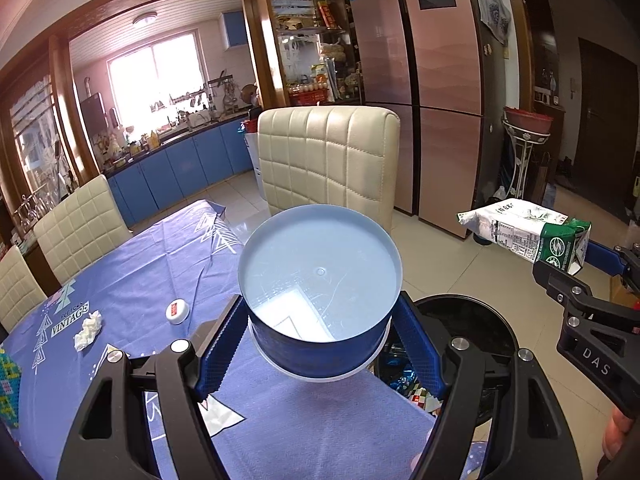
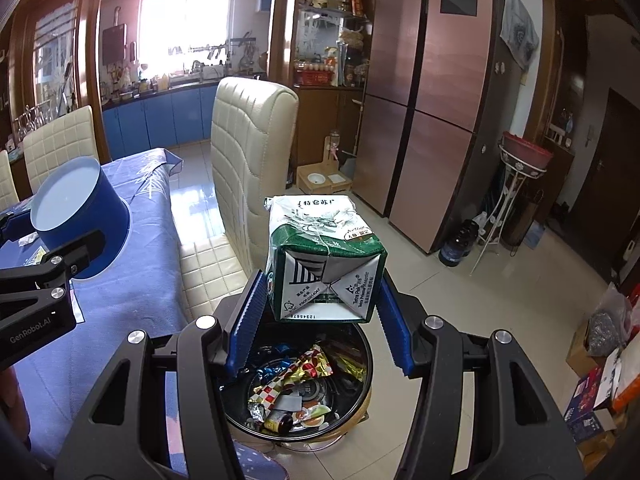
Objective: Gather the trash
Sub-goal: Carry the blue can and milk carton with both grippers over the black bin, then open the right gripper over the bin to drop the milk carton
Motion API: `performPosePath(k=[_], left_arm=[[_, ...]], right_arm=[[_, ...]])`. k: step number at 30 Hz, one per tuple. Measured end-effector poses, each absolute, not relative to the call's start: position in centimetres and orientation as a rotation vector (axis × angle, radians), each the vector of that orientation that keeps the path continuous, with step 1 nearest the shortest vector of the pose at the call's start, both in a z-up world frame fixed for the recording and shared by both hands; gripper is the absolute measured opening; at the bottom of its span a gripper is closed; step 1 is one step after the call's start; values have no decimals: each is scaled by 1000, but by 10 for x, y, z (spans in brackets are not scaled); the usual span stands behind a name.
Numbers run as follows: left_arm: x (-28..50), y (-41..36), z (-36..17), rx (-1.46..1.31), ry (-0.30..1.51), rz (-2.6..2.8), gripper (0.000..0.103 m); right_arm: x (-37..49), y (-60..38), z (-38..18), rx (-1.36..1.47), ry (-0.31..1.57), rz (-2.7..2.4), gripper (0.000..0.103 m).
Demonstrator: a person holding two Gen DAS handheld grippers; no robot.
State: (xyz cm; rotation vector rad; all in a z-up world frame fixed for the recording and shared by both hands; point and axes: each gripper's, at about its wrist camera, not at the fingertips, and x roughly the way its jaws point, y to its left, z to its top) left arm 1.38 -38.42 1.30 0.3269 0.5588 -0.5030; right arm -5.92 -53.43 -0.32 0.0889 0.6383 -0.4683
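My left gripper is shut on a round blue container, bottom side facing me, held above the table's edge beside the bin. In the right wrist view that blue container shows at the left. My right gripper is shut on a green and white milk carton, held just over the open black trash bin, which holds several wrappers and a small bottle. From the left wrist camera the carton hangs at the right. A crumpled tissue and a white cap lie on the blue tablecloth.
A cream padded chair stands at the table's far end, and two more chairs line its left side. A tall copper fridge and a metal plant stand are behind. Cardboard boxes sit on the tiled floor at right.
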Motion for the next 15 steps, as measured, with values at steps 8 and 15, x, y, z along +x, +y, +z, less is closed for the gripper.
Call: performPosePath(k=[8,15], left_arm=[[18,-401,9,345,564,-522,72],[23,-408,4,348,576,-524,72]], right_arm=[[-53,-546,-11,105,649,-473,56],[-48,-549,-15,110,659,-468,56]])
